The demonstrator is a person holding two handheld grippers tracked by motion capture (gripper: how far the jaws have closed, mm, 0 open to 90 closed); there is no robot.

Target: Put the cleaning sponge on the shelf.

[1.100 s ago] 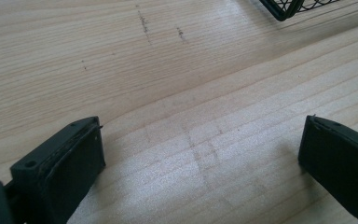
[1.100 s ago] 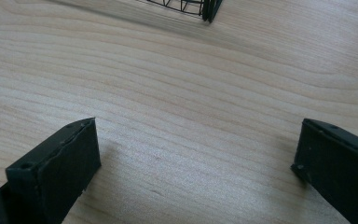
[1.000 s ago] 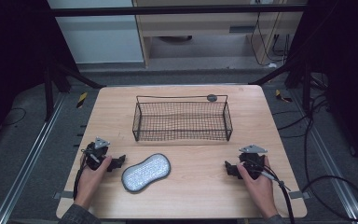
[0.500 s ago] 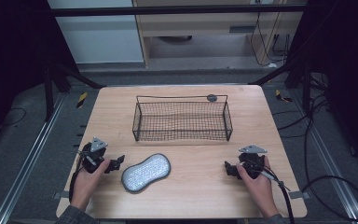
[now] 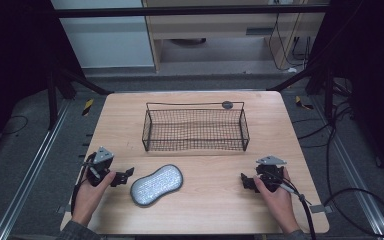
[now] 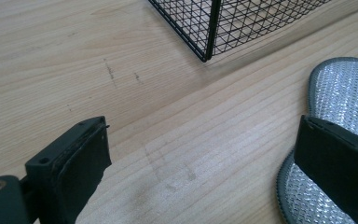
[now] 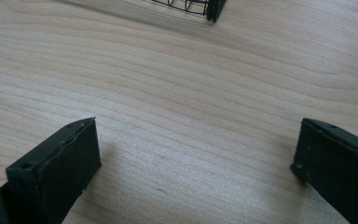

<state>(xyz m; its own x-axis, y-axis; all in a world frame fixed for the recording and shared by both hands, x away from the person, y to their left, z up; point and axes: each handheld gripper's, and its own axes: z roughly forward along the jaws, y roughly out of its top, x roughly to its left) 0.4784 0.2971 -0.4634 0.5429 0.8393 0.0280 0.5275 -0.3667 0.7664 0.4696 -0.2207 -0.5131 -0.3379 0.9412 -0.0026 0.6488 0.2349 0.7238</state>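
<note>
Two grippers, both with jaws spread wide: your left gripper (image 5: 122, 177) sits low beside one silvery, peanut-shaped scrubbing pad (image 5: 157, 184), its right jaw overlapping the pad's grey-rimmed, glittery mesh in the left gripper view, while your right gripper (image 5: 246, 181) hovers over bare wood, gripping nothing. Beyond them stands one rectangular black wire basket (image 5: 195, 129) on the pale, grainy wooden table (image 5: 205, 205).

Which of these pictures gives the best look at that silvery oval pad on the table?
The high view: the whole pad lies flat between the left claw and the basket. The left gripper view shows its grey-rimmed, shiny edge up close, partly behind one jaw. The right gripper view looks at bare table.
</note>
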